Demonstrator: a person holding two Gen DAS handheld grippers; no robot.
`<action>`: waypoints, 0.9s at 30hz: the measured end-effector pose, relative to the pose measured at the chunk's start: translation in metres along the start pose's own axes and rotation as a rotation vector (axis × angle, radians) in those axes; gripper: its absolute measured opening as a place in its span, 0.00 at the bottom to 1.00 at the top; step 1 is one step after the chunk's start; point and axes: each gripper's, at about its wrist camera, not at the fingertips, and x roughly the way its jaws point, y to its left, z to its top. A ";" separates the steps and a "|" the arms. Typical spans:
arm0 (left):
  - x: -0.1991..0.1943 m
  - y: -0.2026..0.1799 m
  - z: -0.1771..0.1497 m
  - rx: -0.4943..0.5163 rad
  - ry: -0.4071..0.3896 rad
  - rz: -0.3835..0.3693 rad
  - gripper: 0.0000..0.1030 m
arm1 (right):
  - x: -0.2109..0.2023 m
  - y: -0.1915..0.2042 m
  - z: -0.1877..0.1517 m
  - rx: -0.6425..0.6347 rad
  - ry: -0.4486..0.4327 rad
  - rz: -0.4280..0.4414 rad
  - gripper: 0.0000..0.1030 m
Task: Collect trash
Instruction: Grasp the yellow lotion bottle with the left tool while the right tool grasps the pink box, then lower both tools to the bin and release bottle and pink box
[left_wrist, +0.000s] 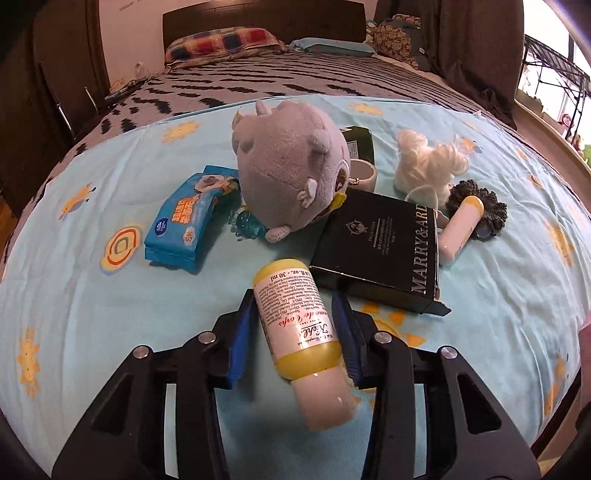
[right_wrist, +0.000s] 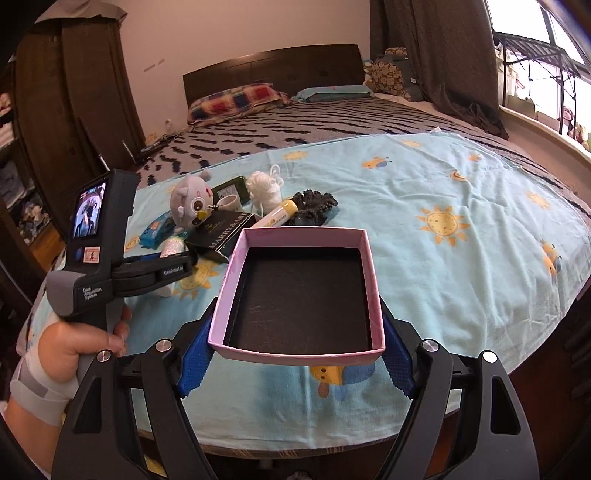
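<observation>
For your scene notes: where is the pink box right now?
Right wrist view, centre: the pink box sits between the right gripper's pads, above the blue sheet, empty.

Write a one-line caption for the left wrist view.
Left gripper closed on a yellow lotion bottle on the blue bedsheet, beside a black box.

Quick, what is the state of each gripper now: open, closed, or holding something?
Left gripper: closed on the yellow-capped lotion bottle.
Right gripper: holding the pink open box by its two sides.
</observation>
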 end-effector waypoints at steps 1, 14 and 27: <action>-0.002 0.001 -0.001 0.008 -0.001 -0.007 0.34 | -0.001 0.000 -0.001 0.001 0.000 0.003 0.76; -0.077 0.012 -0.075 0.072 -0.052 -0.163 0.29 | -0.031 0.005 -0.036 -0.033 -0.014 0.008 0.76; -0.143 -0.003 -0.171 0.145 -0.108 -0.276 0.29 | -0.057 0.000 -0.107 -0.014 0.068 0.003 0.76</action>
